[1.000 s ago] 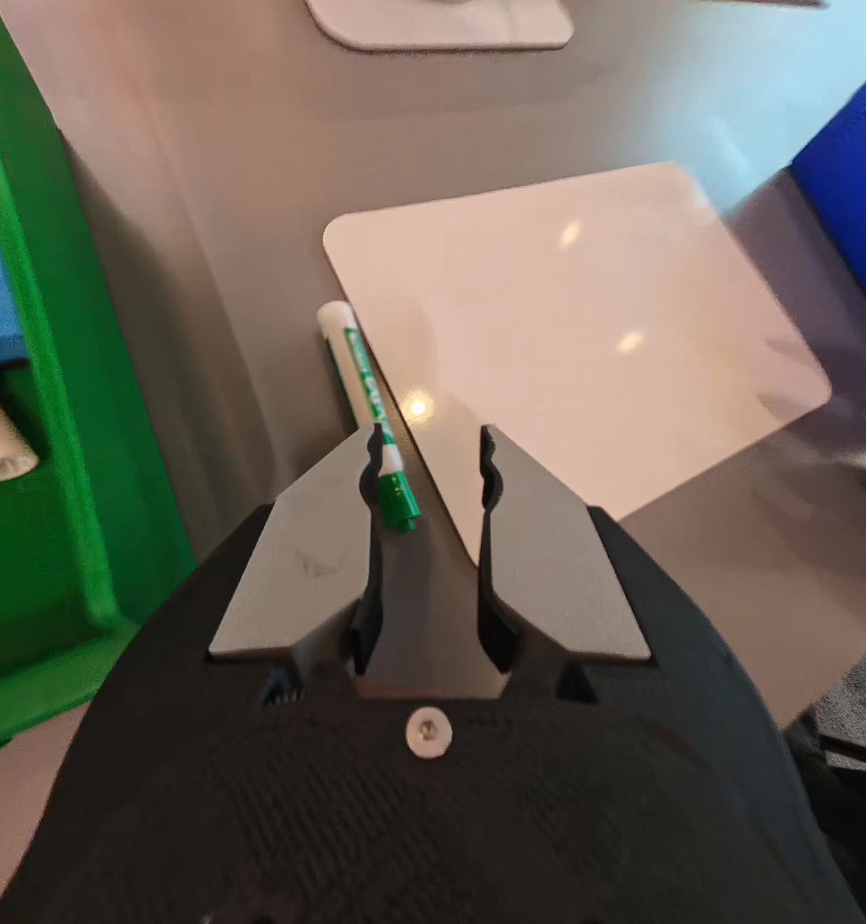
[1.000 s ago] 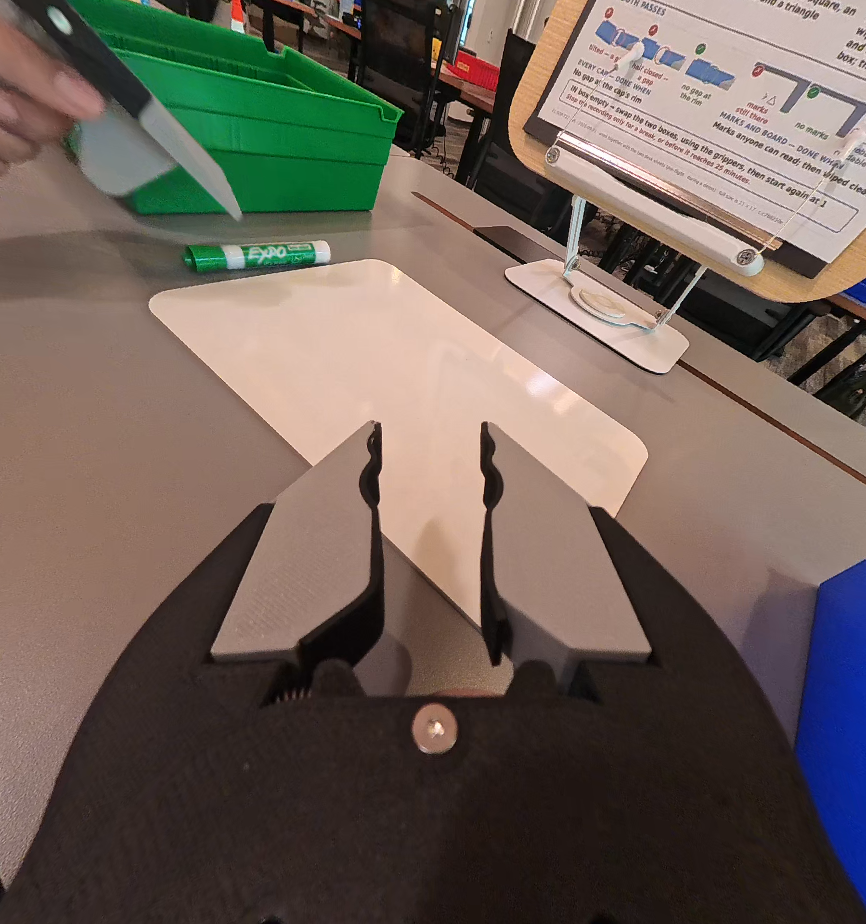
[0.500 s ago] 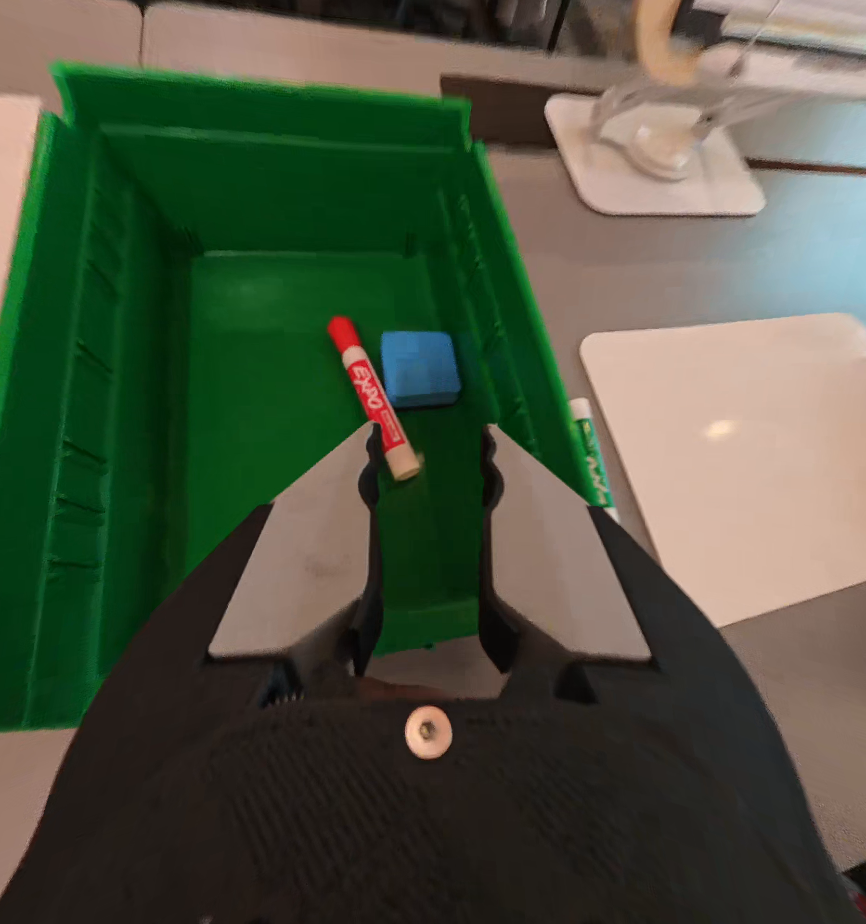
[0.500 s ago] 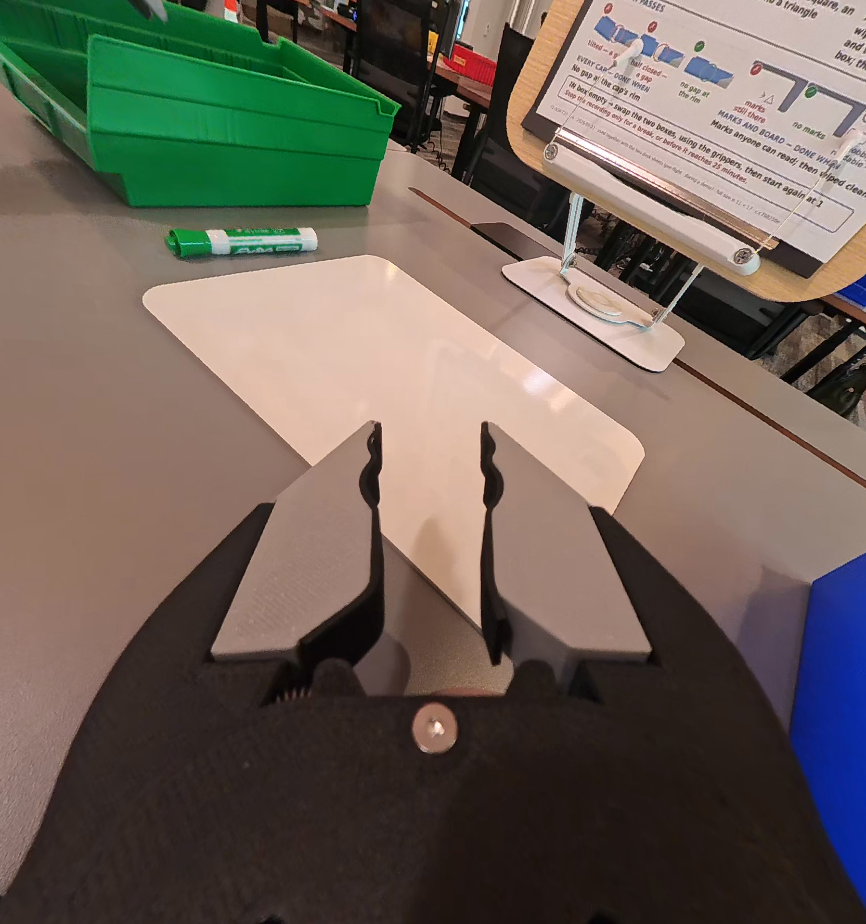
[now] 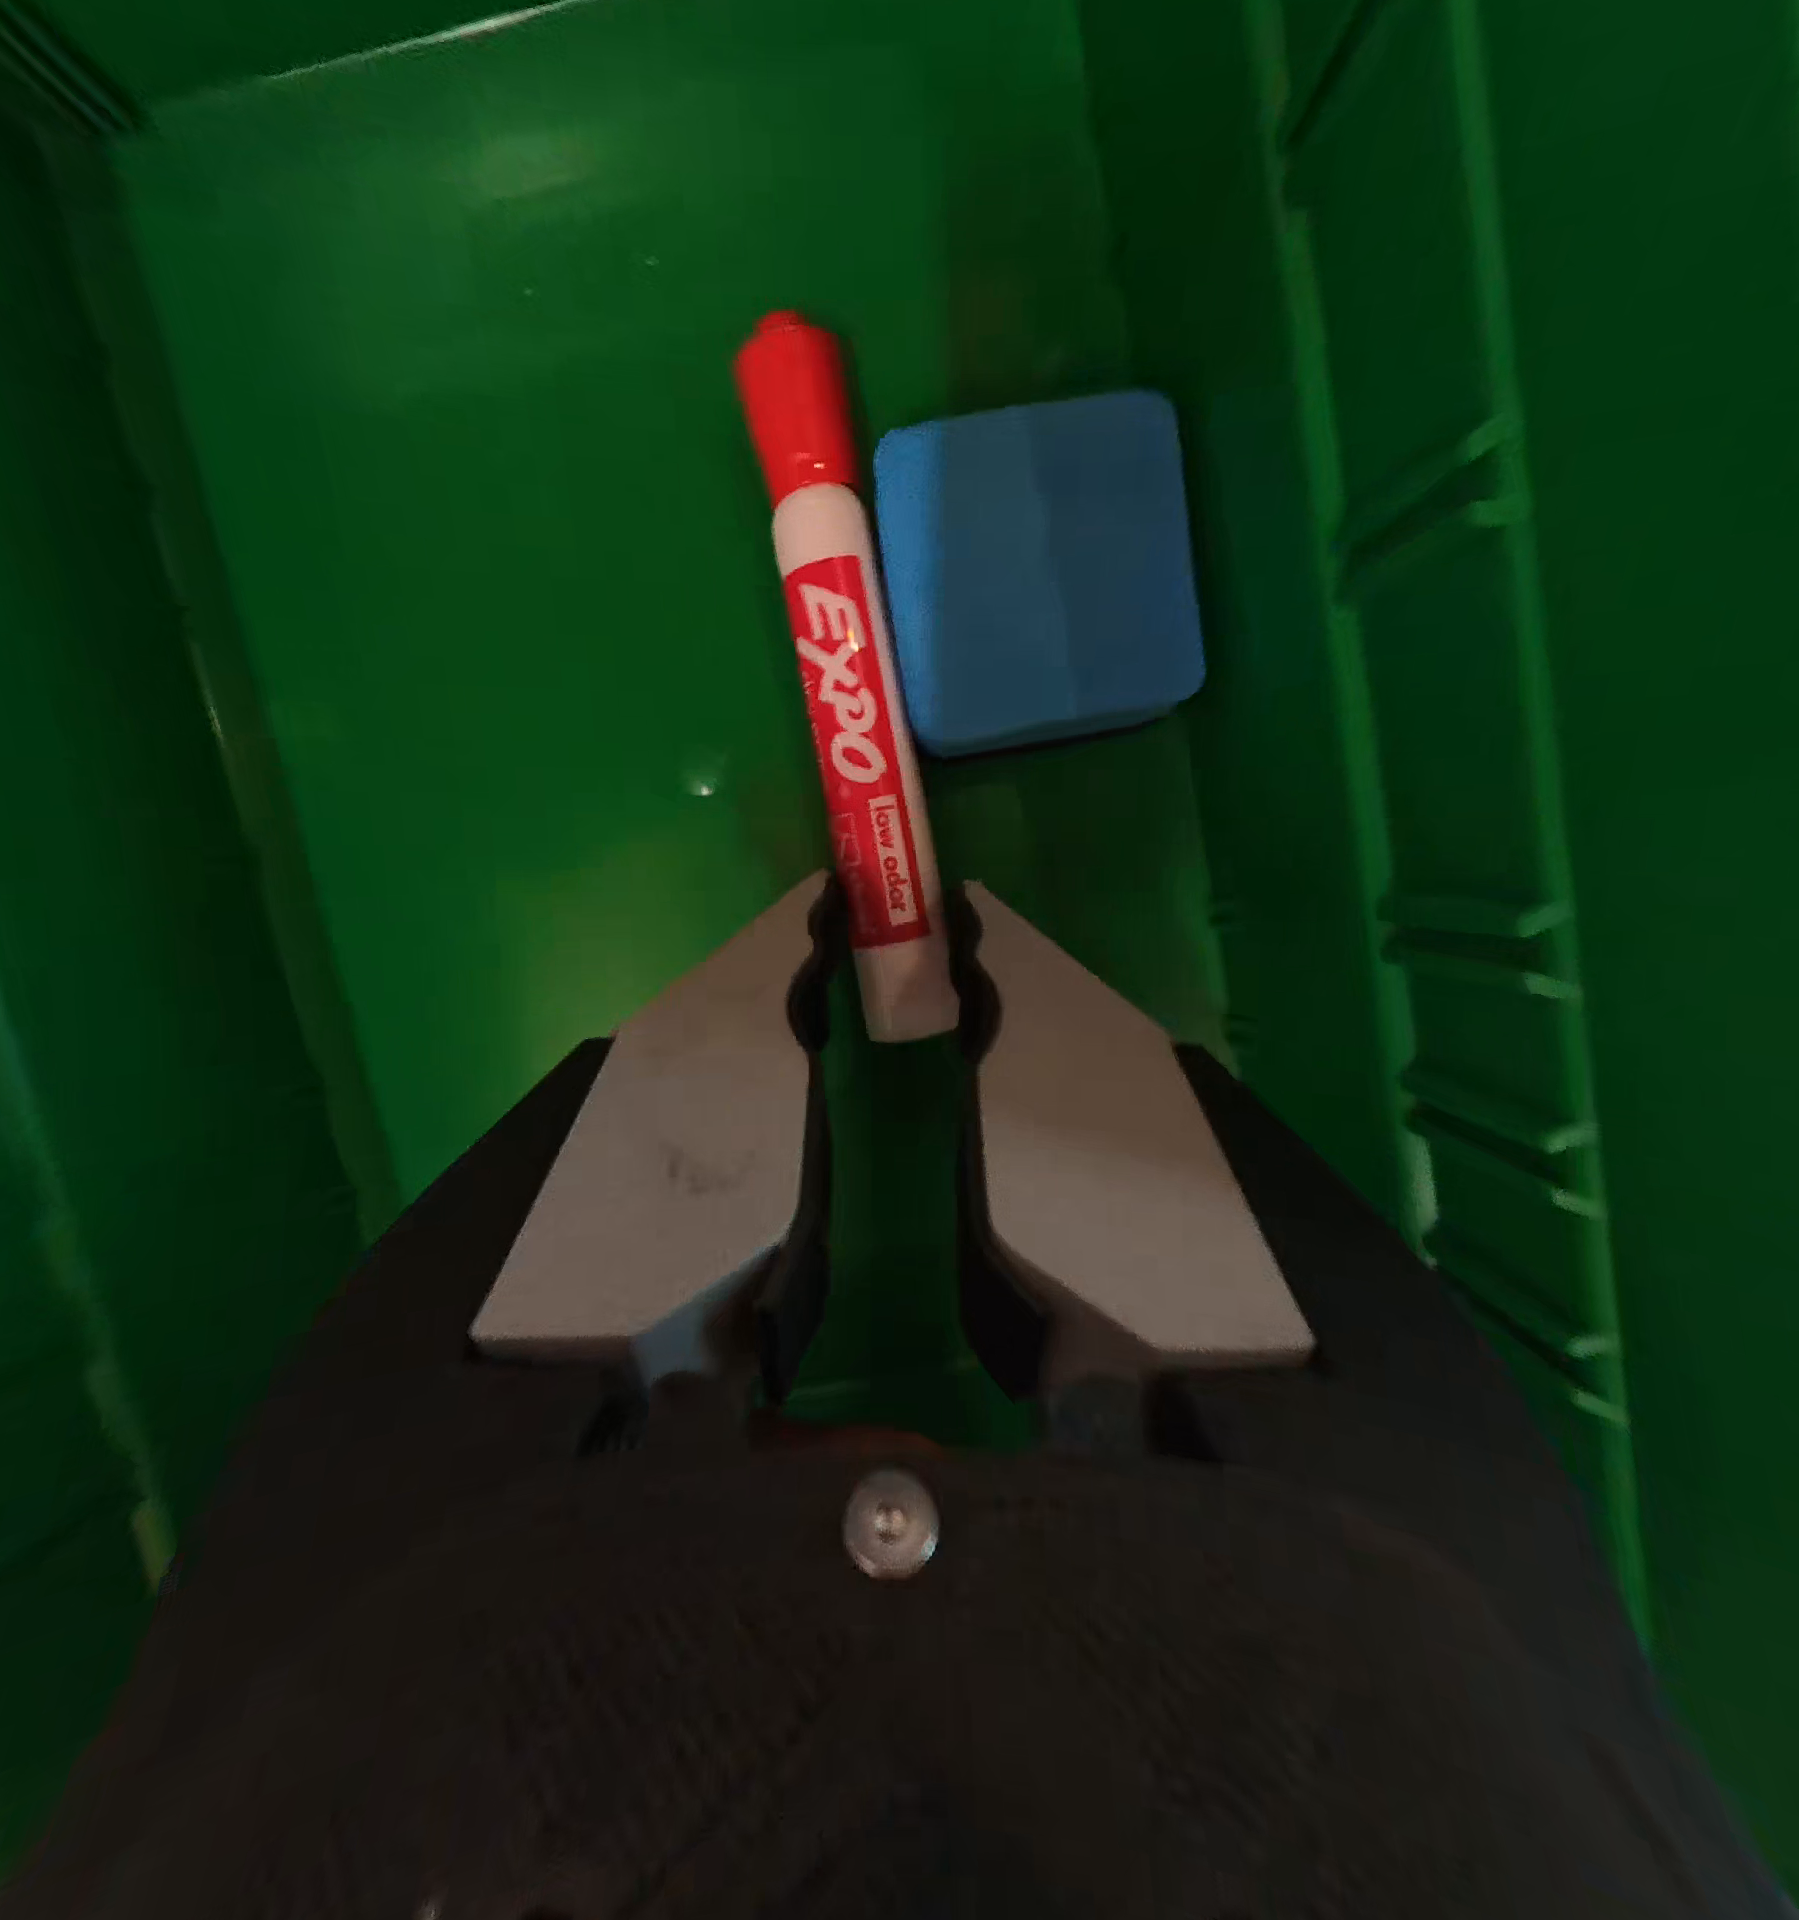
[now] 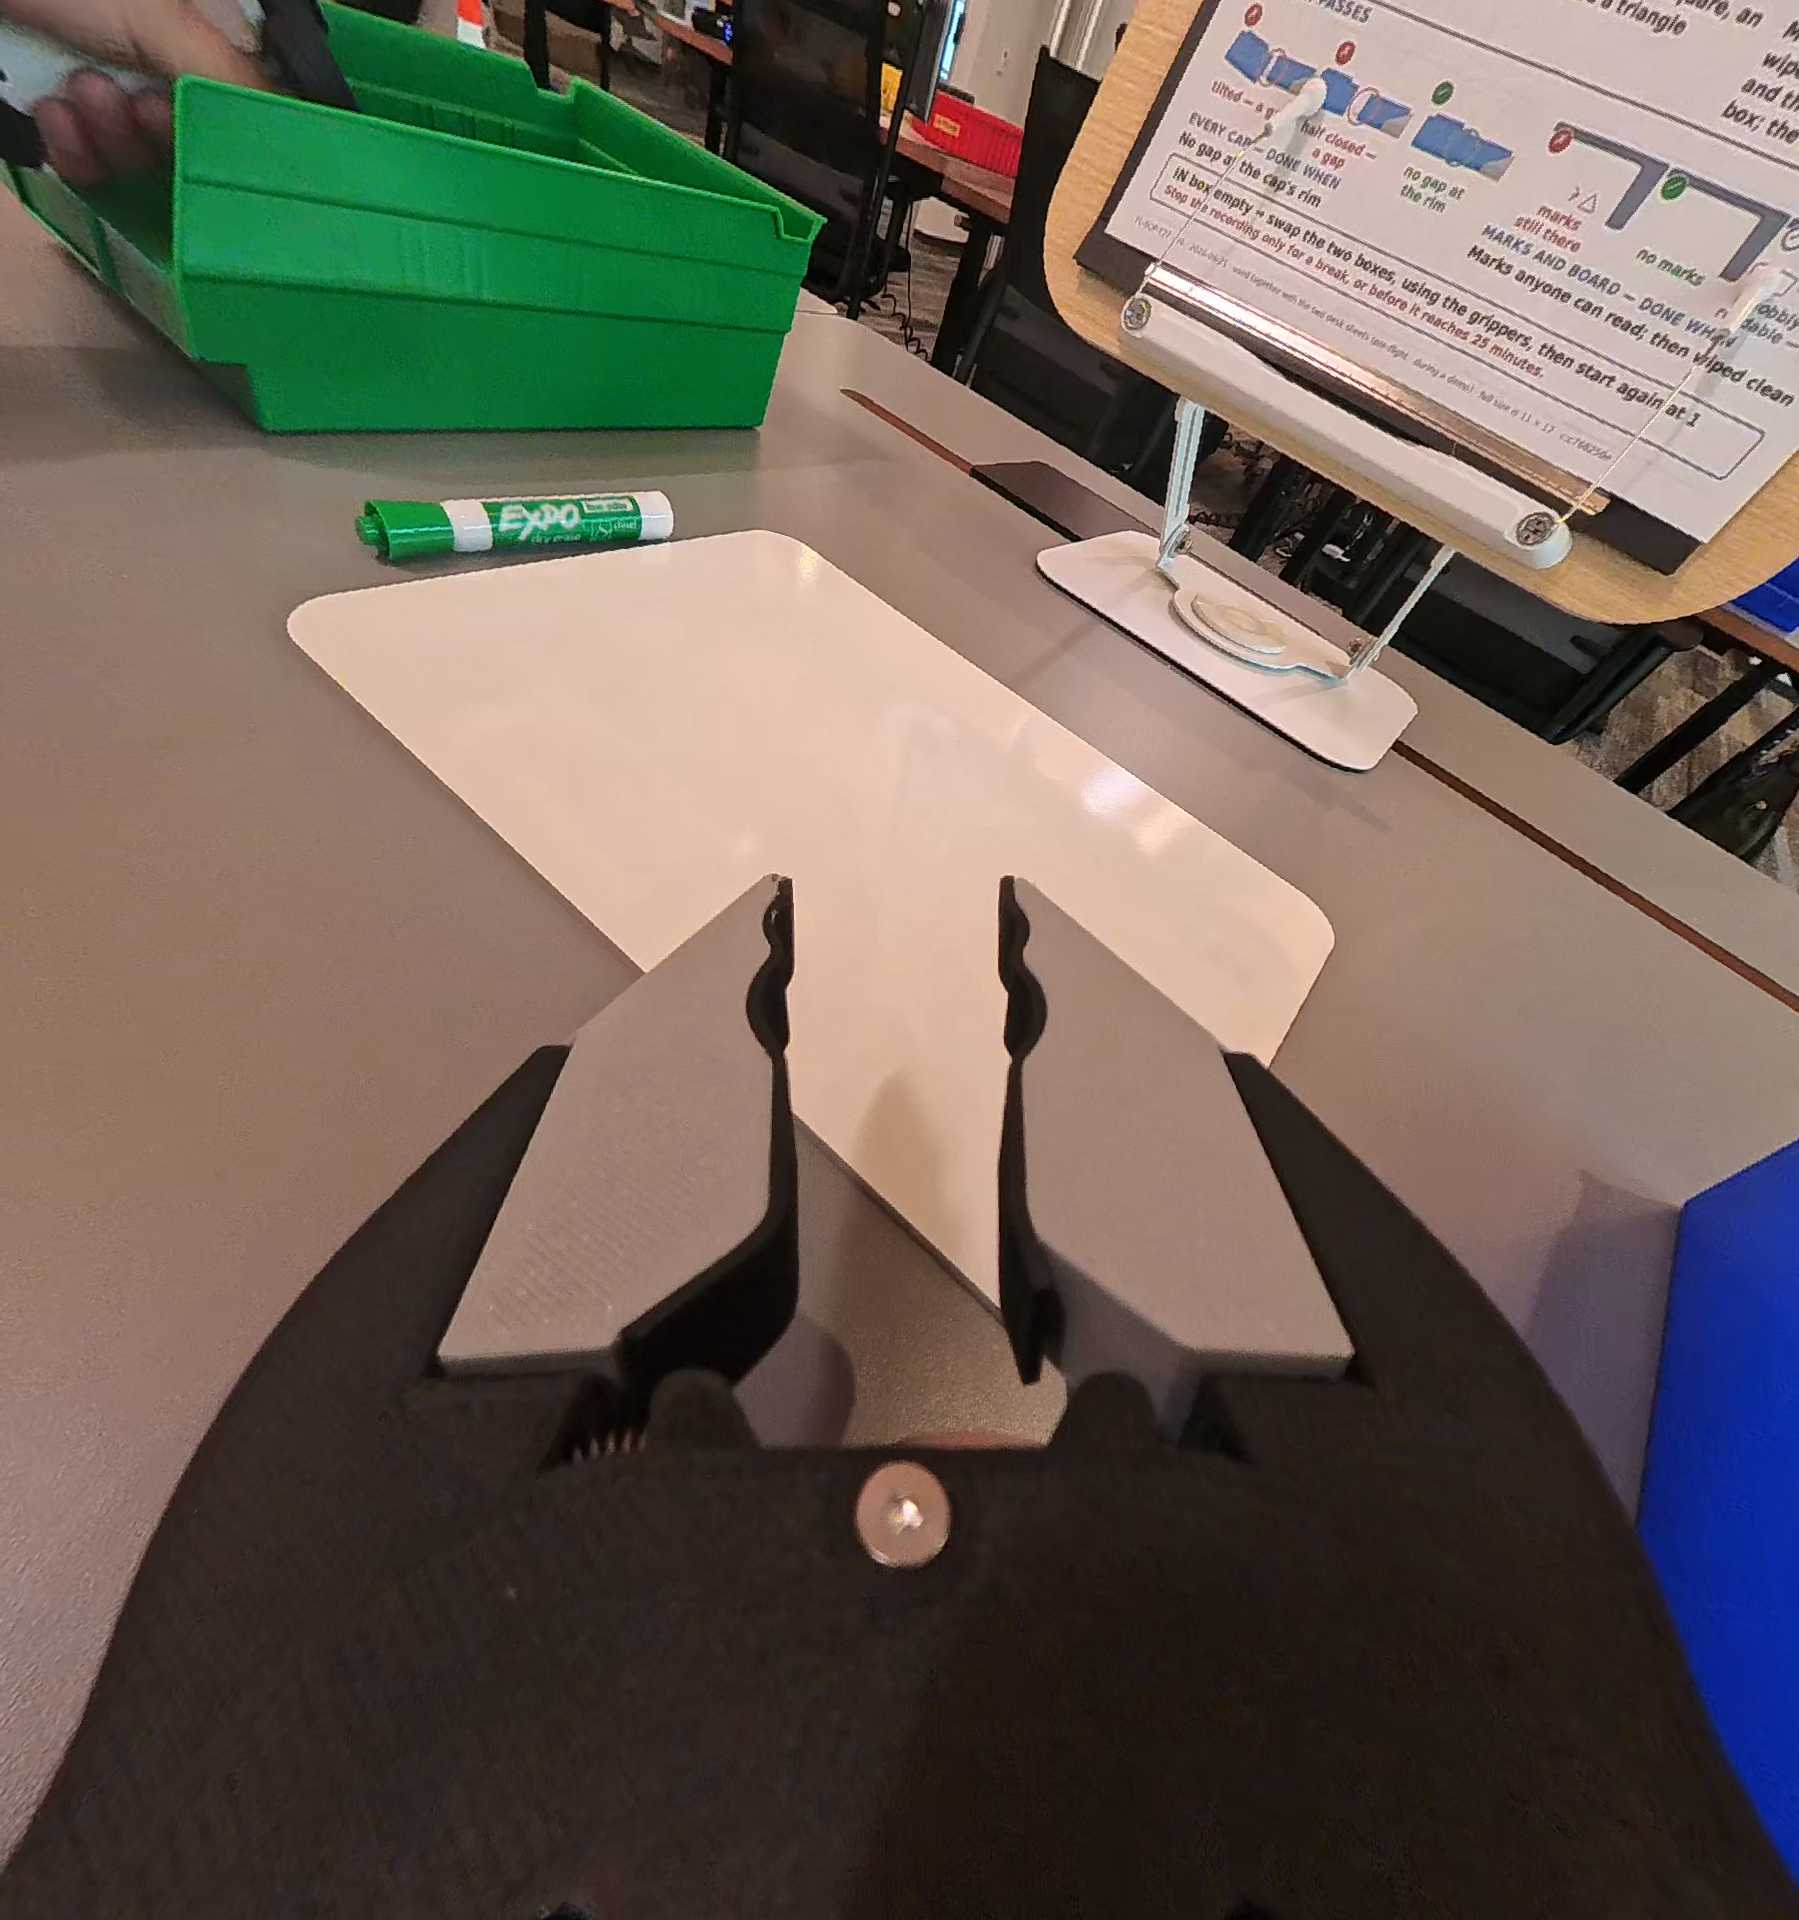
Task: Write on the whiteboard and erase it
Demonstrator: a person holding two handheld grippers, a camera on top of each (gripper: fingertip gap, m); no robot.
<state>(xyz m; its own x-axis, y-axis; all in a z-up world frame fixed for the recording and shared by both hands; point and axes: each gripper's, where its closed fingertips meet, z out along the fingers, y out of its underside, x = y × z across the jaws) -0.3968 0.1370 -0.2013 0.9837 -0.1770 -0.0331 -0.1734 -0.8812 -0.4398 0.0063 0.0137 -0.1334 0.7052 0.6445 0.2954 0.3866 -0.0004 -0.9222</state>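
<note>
In the left wrist view my left gripper is down inside the green bin. Its pads are closed on the white rear end of a red-capped marker, which lies on the bin floor pointing away. A blue eraser block lies right beside the marker. In the right wrist view my right gripper is open and empty, hovering over the near corner of the blank whiteboard. A green marker lies on the table at the board's far edge.
The green bin stands at the far left of the grey table, with a hand and the left gripper reaching into it. An instruction sheet on a white stand stands at the far right. A blue box sits at the near right. About 45 centimetres separates my left fingertips from my right. From the left gripper's tips to the blue eraser block is close to 5 centimetres.
My left gripper swung from the green marker by the board over to the bin, dropped inside and narrowed its jaws around the red marker's rear end. The right gripper stayed put and open.
</note>
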